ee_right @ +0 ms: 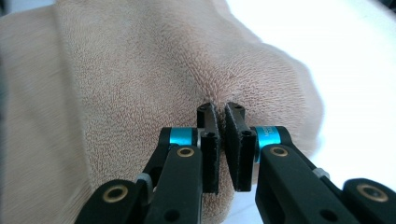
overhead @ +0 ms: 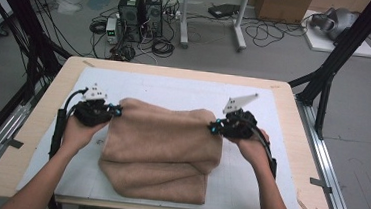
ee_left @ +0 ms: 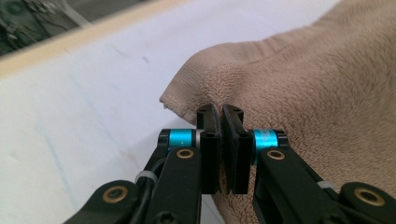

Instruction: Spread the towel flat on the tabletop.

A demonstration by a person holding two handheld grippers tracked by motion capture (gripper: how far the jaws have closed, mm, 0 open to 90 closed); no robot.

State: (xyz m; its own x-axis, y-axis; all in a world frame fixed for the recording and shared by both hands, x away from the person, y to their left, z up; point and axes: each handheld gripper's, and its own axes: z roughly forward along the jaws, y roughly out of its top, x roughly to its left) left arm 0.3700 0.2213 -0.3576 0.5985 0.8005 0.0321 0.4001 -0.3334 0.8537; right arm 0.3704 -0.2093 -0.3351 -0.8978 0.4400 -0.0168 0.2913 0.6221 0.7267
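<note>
**Towel fold: both corners pinched, upper layer mid-carry**

Towel (overhead: 162, 150) cloth is sitting clamped between your left gripper (ee_left: 219, 122) jaws, which are pressed nearly together on a hemmed corner. Your right gripper (ee_right: 223, 120) is doing the same on the opposite side, jaws clenched on a bunched ridge of pile. Neither pinch is looking deep; each is taking just the edge.

Moving outward: in the high view you are holding the left gripper (overhead: 116, 111) and right gripper (overhead: 213, 128) at the two far corners of the upper layer, which is stretching between them and draping over a lower layer nearer you. The tan bundle is lying roughly mid-table on the white mat (overhead: 185, 87), which covers the wooden table (overhead: 36, 123).

Progress, as a judgement: one fold is looking made, since layers are stacking at the near edge. The held layer is not yet laid flat, and the near edges are running uneven. Laying down, squaring and releasing are remaining.
</note>
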